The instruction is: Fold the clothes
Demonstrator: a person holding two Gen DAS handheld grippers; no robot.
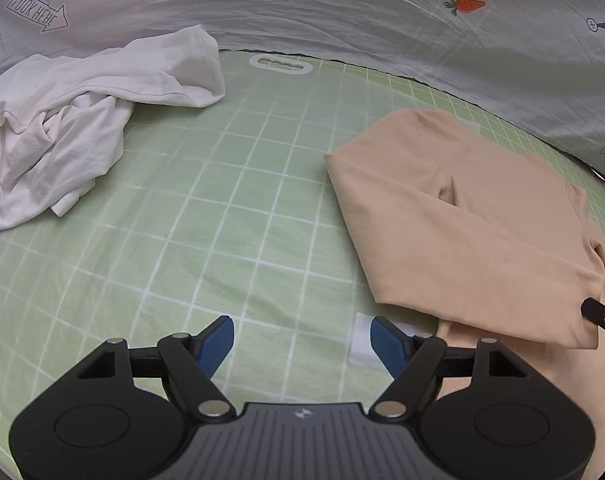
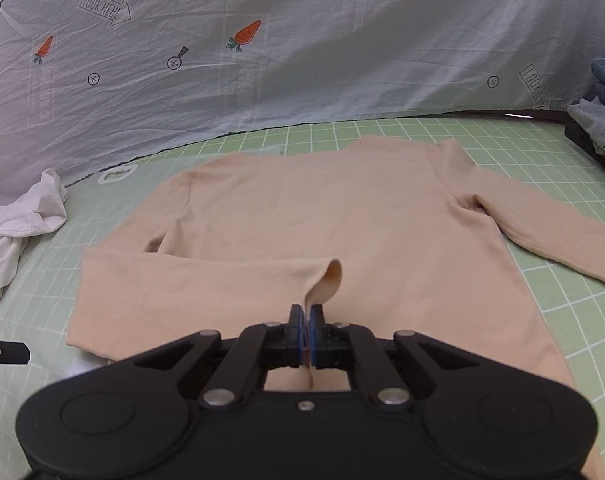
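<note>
Green gridded mat over a carrot-print sheet gives a flat folding bed. Far left of the right gripper waits a crumpled white garment. Straight ahead lies the peach sweater, its cuff pinched tight, likely for folding 1 sleeve across. Left gripper hangs released beside it.

Even, soft light with faint shadows; strong fisheye bending and dark corners; both views slightly blurred.
</note>
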